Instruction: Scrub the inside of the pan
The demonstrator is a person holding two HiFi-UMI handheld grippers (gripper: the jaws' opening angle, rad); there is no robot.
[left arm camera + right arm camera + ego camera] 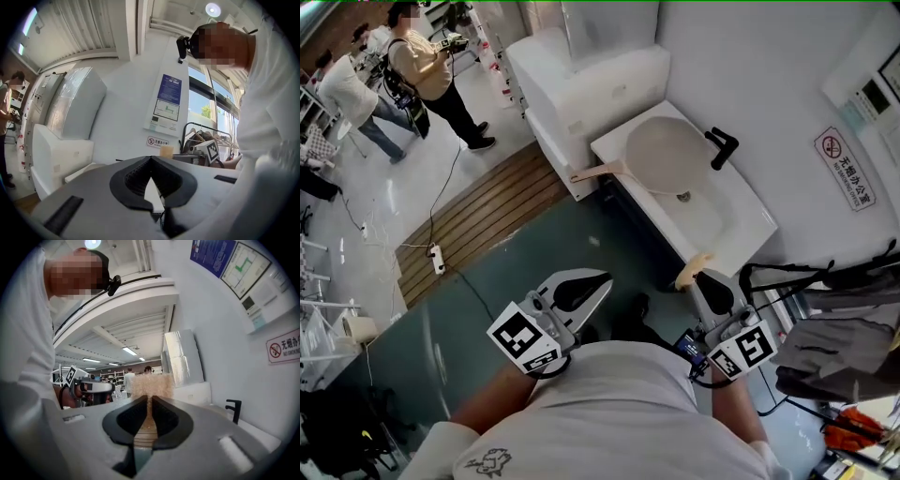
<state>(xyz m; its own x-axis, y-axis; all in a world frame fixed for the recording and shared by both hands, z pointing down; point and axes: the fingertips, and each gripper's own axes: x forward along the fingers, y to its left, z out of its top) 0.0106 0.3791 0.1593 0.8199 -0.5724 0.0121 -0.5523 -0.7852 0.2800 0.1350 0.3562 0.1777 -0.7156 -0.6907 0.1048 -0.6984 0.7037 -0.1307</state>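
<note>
left gripper (598, 281) closed, empty; right gripper (705, 278) clamped on tan scrubber (692, 272), its base hidden by jaws; pan (670, 155) at 12 o'clock, in sink (741, 220)

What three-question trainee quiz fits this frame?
1. Fill in: the left gripper is shut, holding ____.
2. True or false: the pan lies on the wooden floor.
3. The tan scrubber is held by: A left gripper, B right gripper, C nobody.
Key: 1 nothing; 2 false, it is at the sink; 3 B.
</note>
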